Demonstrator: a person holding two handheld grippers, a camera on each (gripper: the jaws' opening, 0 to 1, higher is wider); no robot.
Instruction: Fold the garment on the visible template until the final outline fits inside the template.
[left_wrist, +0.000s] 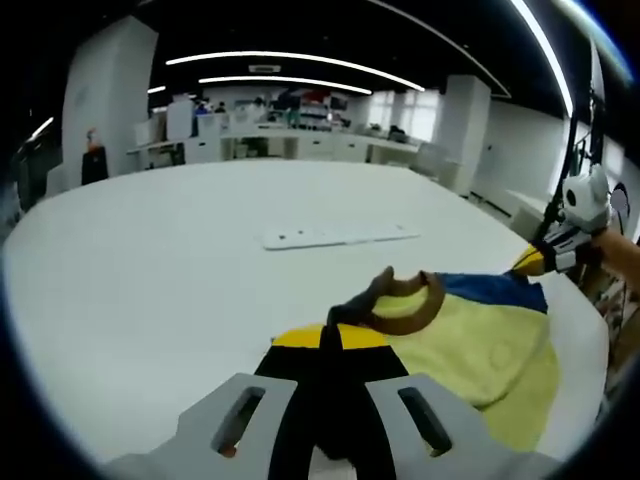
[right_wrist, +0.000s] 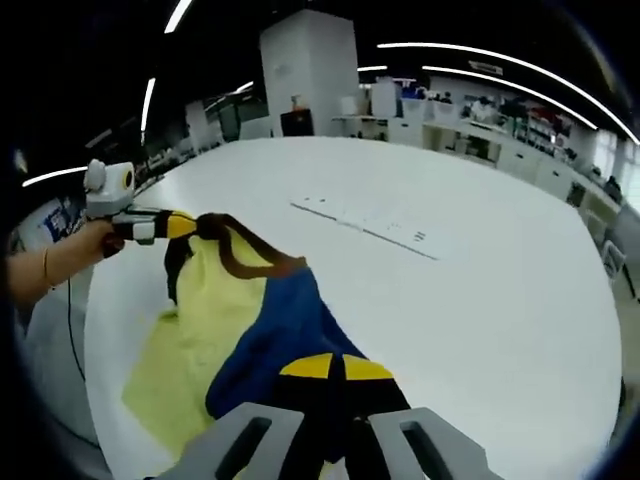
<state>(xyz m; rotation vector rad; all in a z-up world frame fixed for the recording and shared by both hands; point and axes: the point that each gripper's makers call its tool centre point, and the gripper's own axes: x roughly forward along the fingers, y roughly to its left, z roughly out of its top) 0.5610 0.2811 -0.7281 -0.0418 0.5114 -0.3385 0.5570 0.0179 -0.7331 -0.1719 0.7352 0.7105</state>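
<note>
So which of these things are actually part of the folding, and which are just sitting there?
Part of the job:
- garment, yellow and blue with a brown collar
- left gripper, shut on the garment
- right gripper, shut on the garment
- white table

Just lying about:
- flat white strip on the table
- desks and shelves behind

The left gripper (left_wrist: 330, 338) had black jaws tipped with yellow pads, and they rose out of a pale grey body with two slanted slots cut through it. The right gripper (right_wrist: 338, 368) matched it: black jaws, yellow tips, and the same grey slotted housing at the base. Seen from the right gripper view, the left gripper carried a white box on top with a yellow-ringed round face, above a yellow and black front end. A hand (right_wrist: 88, 243) gripped its handle, a thin bracelet circled the wrist, and a dark cable hung below.
</note>
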